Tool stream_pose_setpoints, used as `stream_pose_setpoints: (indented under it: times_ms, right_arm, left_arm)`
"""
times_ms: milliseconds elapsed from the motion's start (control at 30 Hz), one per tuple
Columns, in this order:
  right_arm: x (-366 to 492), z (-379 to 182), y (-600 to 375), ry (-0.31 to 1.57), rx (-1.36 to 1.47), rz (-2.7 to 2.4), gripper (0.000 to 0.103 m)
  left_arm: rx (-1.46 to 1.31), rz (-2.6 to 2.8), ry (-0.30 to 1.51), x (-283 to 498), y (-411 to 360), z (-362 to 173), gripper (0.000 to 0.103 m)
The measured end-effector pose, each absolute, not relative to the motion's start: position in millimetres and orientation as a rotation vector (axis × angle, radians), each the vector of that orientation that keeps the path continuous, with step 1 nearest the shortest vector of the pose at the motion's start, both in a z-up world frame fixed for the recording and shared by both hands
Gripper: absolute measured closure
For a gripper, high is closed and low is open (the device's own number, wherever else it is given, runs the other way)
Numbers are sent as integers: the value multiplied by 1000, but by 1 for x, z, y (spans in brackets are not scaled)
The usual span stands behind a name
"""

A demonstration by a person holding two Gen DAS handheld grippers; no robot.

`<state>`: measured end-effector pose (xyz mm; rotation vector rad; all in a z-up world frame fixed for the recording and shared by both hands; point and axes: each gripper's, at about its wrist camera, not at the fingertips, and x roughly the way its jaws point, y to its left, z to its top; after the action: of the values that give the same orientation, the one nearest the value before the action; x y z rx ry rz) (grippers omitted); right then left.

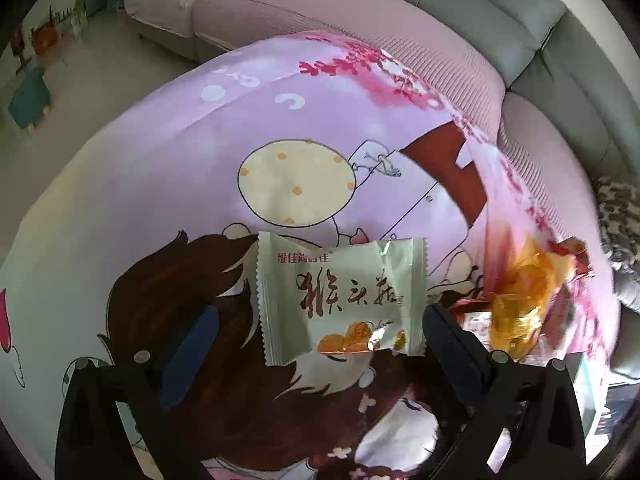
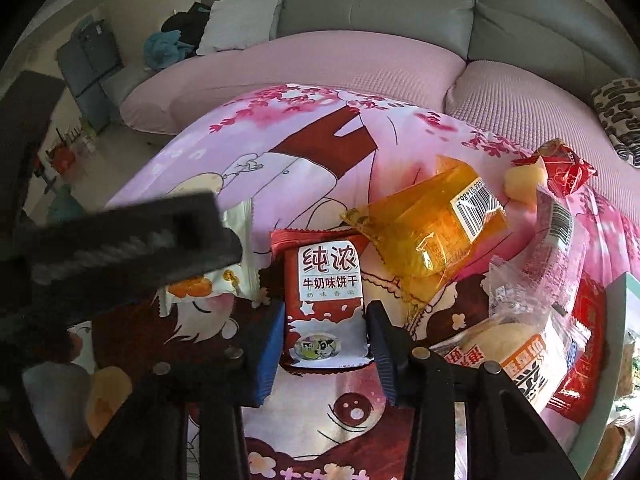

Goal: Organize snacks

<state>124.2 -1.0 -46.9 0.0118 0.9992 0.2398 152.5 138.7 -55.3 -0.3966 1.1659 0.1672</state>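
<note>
Red-and-white milk biscuit packet (image 2: pixel 325 300): flat on the cartoon-print cloth surface (image 2: pixel 280 152), pinched between right gripper (image 2: pixel 325 344) fingers. Pale green snack packet (image 1: pixel 340 300): lying between the spread fingers of the left gripper (image 1: pixel 320 344), unheld. Orange wrapper (image 2: pixel 428 228) beside the biscuits.

A pink cartoon-print cloth (image 1: pixel 168 168) covered the surface. Behind it stood a grey sofa (image 2: pixel 380 4) with a pink ribbed cover (image 2: pixel 312 64) and 1 pale cushion (image 2: pixel 236 16).
</note>
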Motion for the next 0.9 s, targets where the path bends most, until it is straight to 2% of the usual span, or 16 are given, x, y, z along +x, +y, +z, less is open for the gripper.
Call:
stream_pose_setpoints:
  times_ms: [400, 500, 567, 633, 900]
  right_arm:
    - [124, -49, -3, 1002, 34, 250, 59]
    - [124, -50, -3, 1004, 38, 249, 59]
    - [124, -50, -3, 1006, 36, 248, 59]
    - [124, -50, -2, 1007, 30, 247, 59]
    - [123, -49, -1, 1006, 19, 243, 60]
  left_arm:
    - [-229, 221, 1205, 165, 124, -63, 2]
    - [-228, 236, 1202, 162, 127, -60, 14]
    - [-222, 240, 1193, 161, 130, -57, 29]
    - [-229, 235, 1184, 159, 131, -55, 40]
    - [-256, 218, 1164, 156, 136, -49, 52]
